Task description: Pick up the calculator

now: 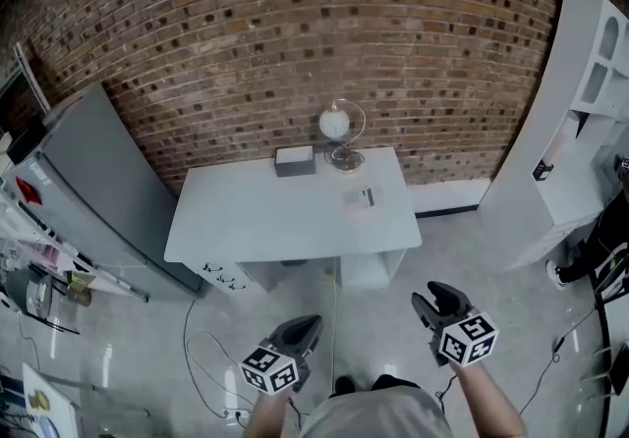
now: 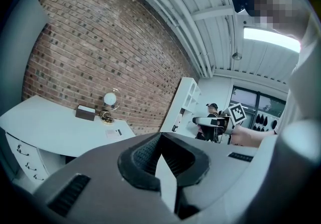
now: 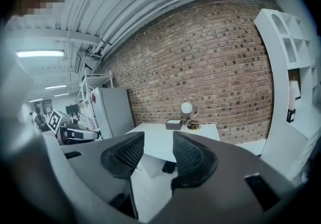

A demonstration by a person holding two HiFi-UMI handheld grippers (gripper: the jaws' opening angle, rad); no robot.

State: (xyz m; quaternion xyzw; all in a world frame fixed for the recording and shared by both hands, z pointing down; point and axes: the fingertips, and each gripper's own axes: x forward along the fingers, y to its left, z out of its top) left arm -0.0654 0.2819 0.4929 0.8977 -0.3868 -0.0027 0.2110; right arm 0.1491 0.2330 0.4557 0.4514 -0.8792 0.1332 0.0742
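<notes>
The calculator (image 1: 361, 197) is a small flat pale thing with a dark strip, lying near the right end of the white table (image 1: 265, 225); the left gripper view shows the calculator (image 2: 114, 132) too. Both grippers hang over the floor in front of the table, well short of it. My left gripper (image 1: 310, 321) has its pads meeting at the tips with nothing between them, as its own view shows (image 2: 160, 136). On the right, the other gripper (image 1: 432, 295) stands open and empty, with floor and table seen through the gap (image 3: 158, 140).
A dark box (image 1: 295, 160) and a globe lamp (image 1: 337, 124) stand at the table's back edge against the brick wall. A grey fridge (image 1: 88, 181) is to the left, a white shelf unit (image 1: 580, 112) to the right. A cable (image 1: 211, 367) trails on the floor.
</notes>
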